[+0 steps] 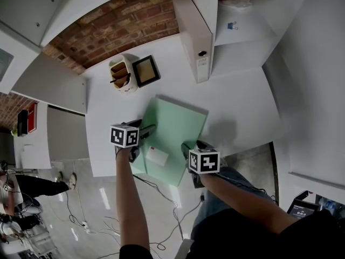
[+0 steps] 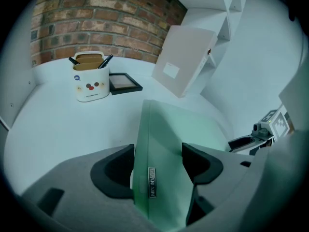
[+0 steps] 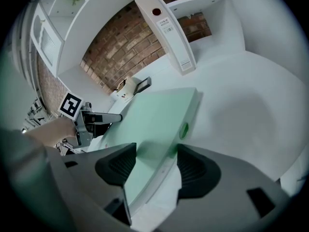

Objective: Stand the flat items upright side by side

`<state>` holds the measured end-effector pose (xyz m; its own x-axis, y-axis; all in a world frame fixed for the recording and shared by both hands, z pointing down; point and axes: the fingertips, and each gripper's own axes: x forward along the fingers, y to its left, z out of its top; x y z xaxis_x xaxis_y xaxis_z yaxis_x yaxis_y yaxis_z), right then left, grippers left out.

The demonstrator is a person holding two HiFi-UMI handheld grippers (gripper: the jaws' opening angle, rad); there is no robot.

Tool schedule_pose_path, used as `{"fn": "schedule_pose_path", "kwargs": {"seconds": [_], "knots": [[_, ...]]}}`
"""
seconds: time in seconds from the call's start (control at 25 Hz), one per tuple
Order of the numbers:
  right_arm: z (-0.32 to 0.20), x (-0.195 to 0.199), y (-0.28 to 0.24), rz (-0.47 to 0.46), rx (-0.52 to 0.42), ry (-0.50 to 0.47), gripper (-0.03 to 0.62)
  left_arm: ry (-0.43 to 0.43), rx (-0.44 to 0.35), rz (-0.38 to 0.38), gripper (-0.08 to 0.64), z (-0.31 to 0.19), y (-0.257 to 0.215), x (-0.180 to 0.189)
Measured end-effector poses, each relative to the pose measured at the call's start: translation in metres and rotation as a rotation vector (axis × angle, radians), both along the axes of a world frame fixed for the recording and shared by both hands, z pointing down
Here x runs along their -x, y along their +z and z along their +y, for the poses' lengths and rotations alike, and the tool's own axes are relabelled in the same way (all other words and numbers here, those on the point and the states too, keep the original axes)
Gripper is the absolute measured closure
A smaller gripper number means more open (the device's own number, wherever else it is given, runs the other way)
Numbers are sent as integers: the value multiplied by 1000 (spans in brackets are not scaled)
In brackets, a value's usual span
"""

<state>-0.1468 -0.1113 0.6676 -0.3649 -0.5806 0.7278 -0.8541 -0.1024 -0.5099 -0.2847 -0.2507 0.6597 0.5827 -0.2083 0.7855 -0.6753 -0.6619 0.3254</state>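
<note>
Two hand-held grippers hold one green folder (image 1: 175,128) by its near end; the left hand-held gripper (image 1: 144,134) is clamped across the near left corner, and in its own view (image 2: 158,161) both pads press the folder (image 2: 178,129) from either side, with a small printed tab on the edge between them; the right hand-held gripper (image 1: 188,148) grips the near right corner, and in its own view (image 3: 155,161) one pad sits on the broad green face (image 3: 154,120) and the other on the thick edge. The folder lies aslant in the middle of the white tabletop (image 1: 237,107), its near end past the front edge, a white label (image 1: 158,156) on top. A white binder (image 1: 195,36) stands upright at the back against a white shelf unit (image 1: 237,31), well apart from the folder. A pen cup (image 1: 123,74) and a dark picture frame (image 1: 146,70) sit just beside each other near the brick wall (image 1: 118,23).
</note>
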Motion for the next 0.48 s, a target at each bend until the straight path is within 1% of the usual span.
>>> {"fn": "schedule_pose_path", "kwargs": {"seconds": [0.16, 0.24, 0.36, 0.48], "knots": [[-2, -6, -4, 19, -18, -10, 341, -19, -16, 7, 258, 2, -3, -2], [-5, -10, -9, 35, -44, -24, 342, -36, -33, 21, 259, 2, -7, -3], [-13, -18, -22, 73, -123, -40, 347, -70, -76, 64, 259, 1, -19, -6], [-23, -30, -42, 123, -216, -47, 351, -101, -148, 111, 259, -4, -39, -12]]}}
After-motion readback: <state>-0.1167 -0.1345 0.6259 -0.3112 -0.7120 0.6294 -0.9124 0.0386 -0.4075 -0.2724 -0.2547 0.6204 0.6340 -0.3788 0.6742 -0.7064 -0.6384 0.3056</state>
